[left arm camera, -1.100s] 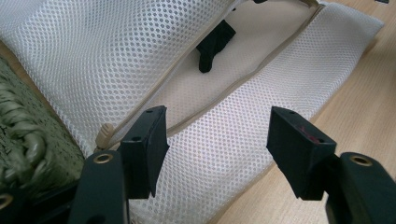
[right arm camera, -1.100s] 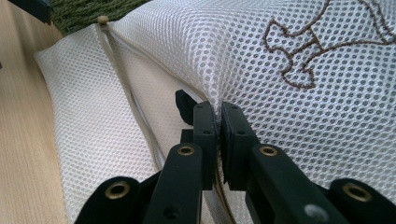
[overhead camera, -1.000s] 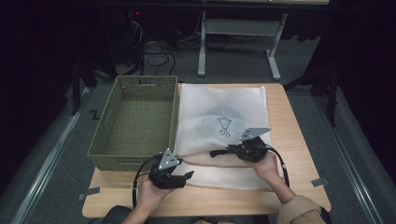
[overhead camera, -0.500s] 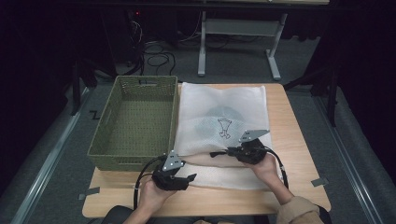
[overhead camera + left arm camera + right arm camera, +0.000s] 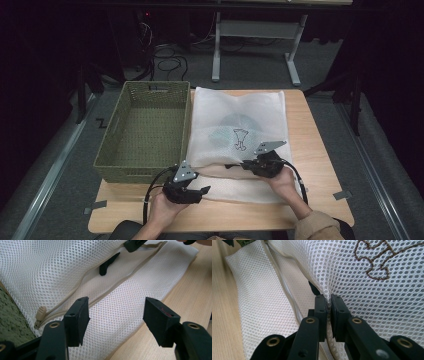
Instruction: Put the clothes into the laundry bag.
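Observation:
A white mesh laundry bag (image 5: 235, 115) lies flat on the wooden table (image 5: 310, 130), with a brown embroidered figure (image 5: 240, 138) on top. A round greyish shape shows through the mesh. The zipper along the near edge stands open, its beige pull (image 5: 40, 313) at the basket end. My right gripper (image 5: 328, 302) is shut on the upper mesh layer (image 5: 367, 290) at the opening and holds that edge pinched up. My left gripper (image 5: 116, 312) hovers open just above the near strip of the bag (image 5: 50, 270), with nothing between its pads.
A green woven basket (image 5: 135, 170) stands empty at the left, touching the bag's left side. Bare wood runs along the table's near edge and right side. Beyond the table are a dark floor, cables and a desk frame (image 5: 255, 35).

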